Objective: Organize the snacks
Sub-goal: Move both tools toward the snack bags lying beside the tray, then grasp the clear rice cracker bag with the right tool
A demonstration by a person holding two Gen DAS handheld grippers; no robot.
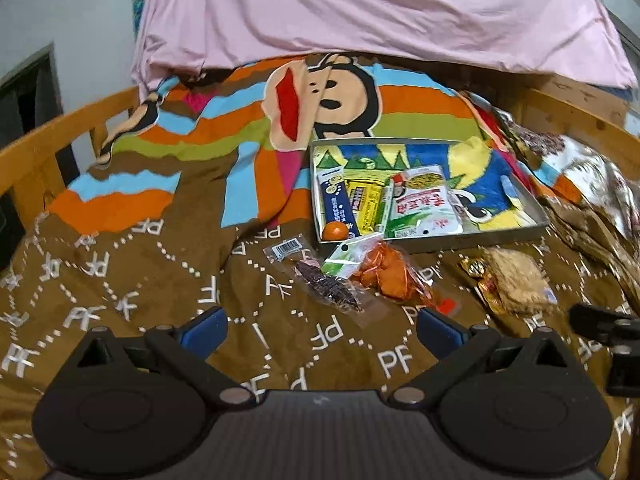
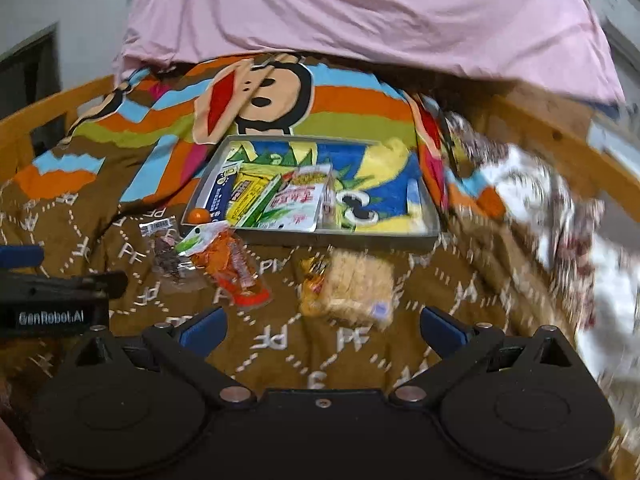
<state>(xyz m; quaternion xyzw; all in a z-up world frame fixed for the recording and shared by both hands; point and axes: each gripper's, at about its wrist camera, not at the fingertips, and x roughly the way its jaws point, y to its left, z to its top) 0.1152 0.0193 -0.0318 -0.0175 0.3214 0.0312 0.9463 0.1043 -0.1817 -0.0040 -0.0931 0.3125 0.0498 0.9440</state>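
Note:
A flat cartoon-printed tray (image 1: pixel 472 236) (image 2: pixel 332 238) lies on the bed and holds a blue tube (image 1: pixel 338 204), a yellow box (image 1: pixel 366 204), a white-green packet (image 1: pixel 426 210) (image 2: pixel 298 206) and a small orange ball (image 1: pixel 335 232) (image 2: pixel 199 215). In front of it on the brown blanket lie a clear packet with a dark snack (image 1: pixel 324 280) (image 2: pixel 170 258), an orange snack bag (image 1: pixel 384 270) (image 2: pixel 232 266) and a beige biscuit pack (image 1: pixel 514 284) (image 2: pixel 352 284). My left gripper (image 1: pixel 320 330) stands open and empty near the dark and orange packets. My right gripper (image 2: pixel 322 328) is open and empty just short of the biscuit pack.
A brown "PF" blanket (image 1: pixel 120 288) with striped cartoon print covers the bed. A pink sheet (image 1: pixel 360 12) hangs at the back. Wooden bed rails (image 1: pixel 48 148) (image 2: pixel 560 128) run along both sides. A crumpled floral cloth (image 2: pixel 560 208) lies on the right.

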